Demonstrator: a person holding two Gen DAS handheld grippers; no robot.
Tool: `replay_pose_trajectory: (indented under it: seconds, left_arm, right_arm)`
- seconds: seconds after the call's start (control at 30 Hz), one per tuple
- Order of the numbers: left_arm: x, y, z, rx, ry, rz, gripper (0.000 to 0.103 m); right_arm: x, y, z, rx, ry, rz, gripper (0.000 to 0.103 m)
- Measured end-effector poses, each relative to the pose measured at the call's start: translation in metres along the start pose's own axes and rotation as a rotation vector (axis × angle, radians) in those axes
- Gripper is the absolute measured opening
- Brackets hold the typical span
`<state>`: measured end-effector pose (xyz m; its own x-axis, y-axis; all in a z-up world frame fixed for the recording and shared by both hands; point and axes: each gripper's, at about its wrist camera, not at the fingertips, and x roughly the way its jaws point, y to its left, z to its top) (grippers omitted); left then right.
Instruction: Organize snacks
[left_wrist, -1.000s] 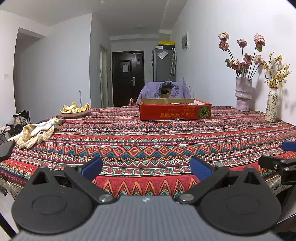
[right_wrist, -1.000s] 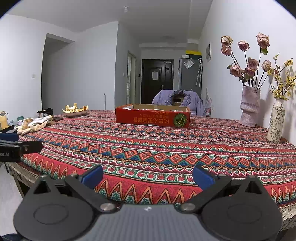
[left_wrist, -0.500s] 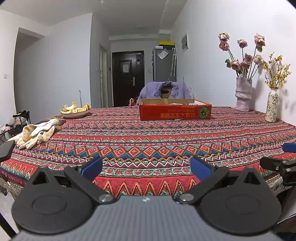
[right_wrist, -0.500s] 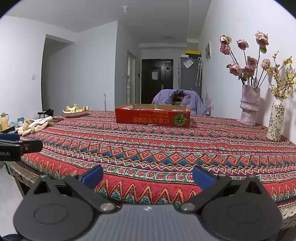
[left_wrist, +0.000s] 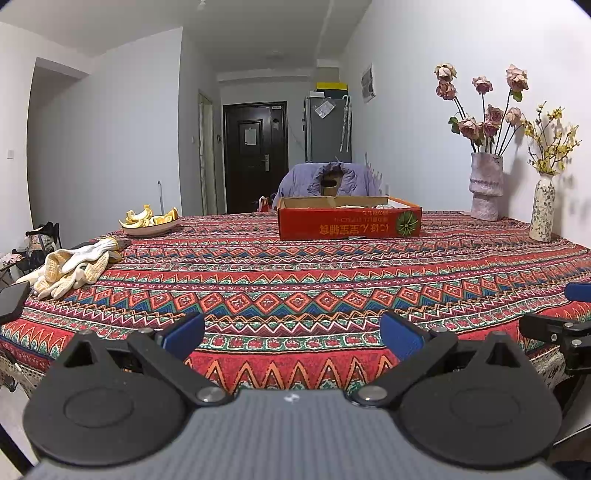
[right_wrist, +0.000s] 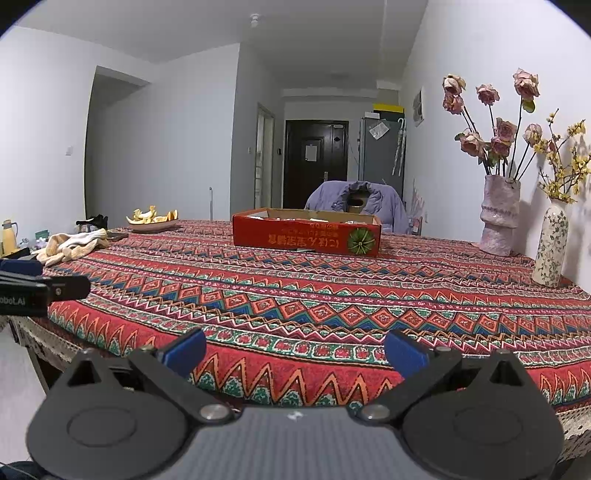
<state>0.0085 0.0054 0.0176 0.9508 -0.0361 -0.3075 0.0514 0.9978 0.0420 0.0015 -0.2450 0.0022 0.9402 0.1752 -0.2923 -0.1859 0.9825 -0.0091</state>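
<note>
At the far left of the left wrist view a dark phone-like slab (left_wrist: 13, 300) lies at the edge of the patterned tablecloth (left_wrist: 295, 280), and just beyond it sits a heap of cream and yellow work gloves (left_wrist: 72, 266). Farther back on the left stands a shallow dish of orange peels (left_wrist: 150, 221). The left gripper (left_wrist: 291, 336) hangs at the near edge of the table, its blue-padded fingers spread wide with nothing between them. Straight ahead of it, well apart and toward the far side of the table, rests the red cardboard box (left_wrist: 349, 218), a low open tray with upside-down lettering and a green fruit emblem on its front wall; what lies inside shows only as pale scraps above the rim and cannot be identified. Behind the box a chair is draped with a lavender jacket (left_wrist: 328, 181). To the right, against the wall, a pink textured vase of dried roses (left_wrist: 485, 186) stands beside a slimmer floral vase with yellow blossoms (left_wrist: 542, 208). At the right edge of this view the side of the right gripper (left_wrist: 561, 328) pokes in. In the right wrist view the right gripper (right_wrist: 294, 352) is likewise released, fingers wide and empty, at the table's near edge, with the red box ahead and slightly left, well apart, and both vases at the far right.
</note>
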Motion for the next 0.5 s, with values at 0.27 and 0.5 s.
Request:
replay_pose_trajectory:
  seconds: [0.27, 0.5]
  left_arm:
    - [-0.0028, -0.0011, 0.0011, 0.013, -0.012, -0.006, 0.103]
    - [-0.0015, 0.001, 0.0015, -0.002, -0.004, 0.003, 0.103]
  right_arm:
    - [-0.0005, -0.0016, 0.0008, 0.004, -0.005, -0.005, 0.103]
    - [-0.0008, -0.0031, 0.0005, 0.006, -0.006, -0.009, 0.103]
